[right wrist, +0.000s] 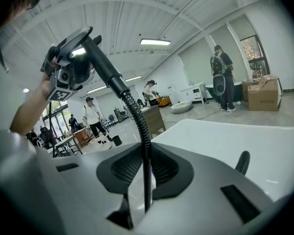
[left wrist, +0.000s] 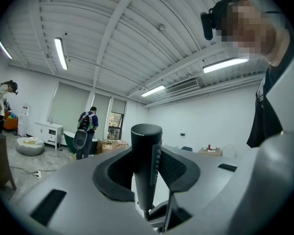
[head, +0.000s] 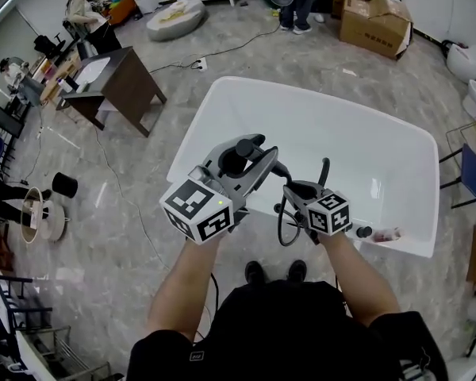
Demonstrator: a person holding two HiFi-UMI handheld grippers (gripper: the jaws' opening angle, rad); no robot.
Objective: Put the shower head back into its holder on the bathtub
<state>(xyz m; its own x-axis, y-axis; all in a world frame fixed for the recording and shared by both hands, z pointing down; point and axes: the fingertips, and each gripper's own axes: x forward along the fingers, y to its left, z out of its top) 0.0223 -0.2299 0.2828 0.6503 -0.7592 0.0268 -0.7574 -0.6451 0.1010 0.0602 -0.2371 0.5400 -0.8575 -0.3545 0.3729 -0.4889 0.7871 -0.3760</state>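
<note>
Shower head [right wrist: 95, 48] clamped in your left gripper [left wrist: 147, 180] jaws, right gripper [right wrist: 146, 175] jaws narrowed on the hose [right wrist: 137, 116]. Mid-carry: next, steer it to the bathtub [head: 222, 86] holder.

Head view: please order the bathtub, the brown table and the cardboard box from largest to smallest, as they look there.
1. bathtub, by far the largest
2. brown table
3. cardboard box, though it stands farther from the camera, so its real size is unsure

Head view: overhead, steeply down onto tub [head: 341, 133].
Left claw [head: 242, 159] view: level, into the room.
Right claw [head: 300, 190] view: close, across tub toward left claw.
Head, right share: tub, left claw.
</note>
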